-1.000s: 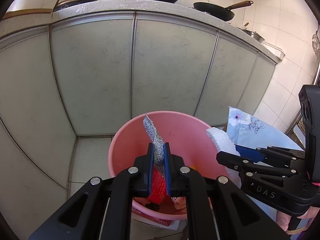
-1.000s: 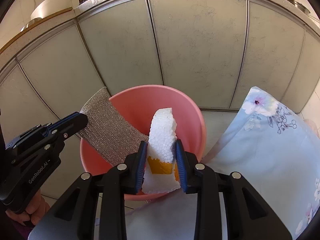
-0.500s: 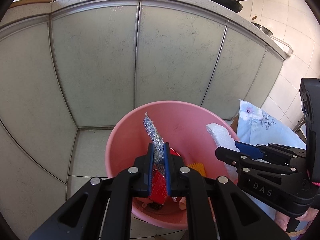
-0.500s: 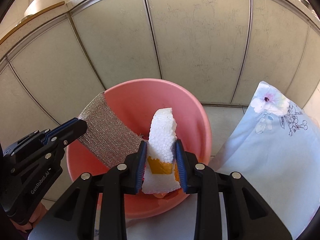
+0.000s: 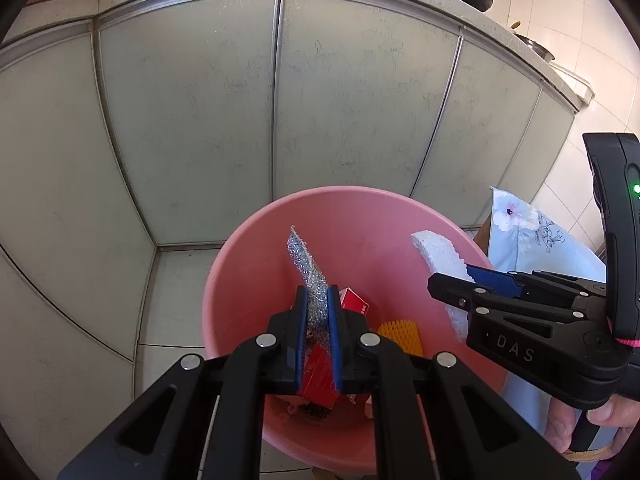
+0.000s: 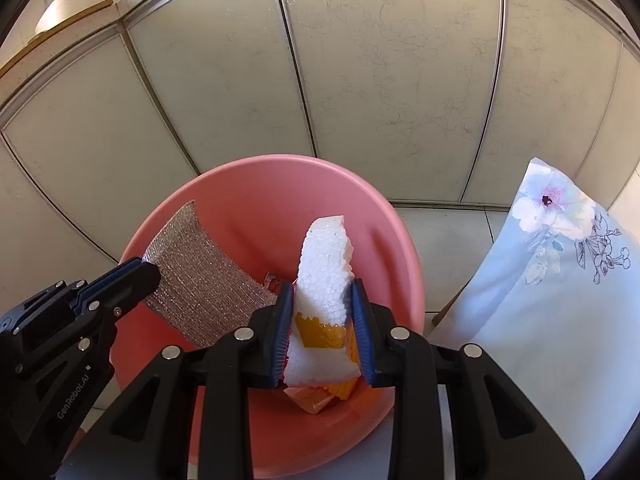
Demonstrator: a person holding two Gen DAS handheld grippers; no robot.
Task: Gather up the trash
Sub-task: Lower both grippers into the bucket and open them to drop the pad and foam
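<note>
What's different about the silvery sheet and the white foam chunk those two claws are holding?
The silvery sheet is thin, flat and glittery, like woven mesh; the foam is thick, white and bead-textured. The sheet is pinched in the left gripper, whose jaws are nearly closed; the foam keeps the right gripper spread wider. Only the foam carries a yellow patch. Both hang over the pink bucket.

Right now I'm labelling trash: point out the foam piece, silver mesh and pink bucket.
foam piece (image 6: 326,268), right wrist view, upper half.
silver mesh (image 6: 196,276), right wrist view, flat middle.
pink bucket (image 5: 360,216), left wrist view, far inner wall.
</note>
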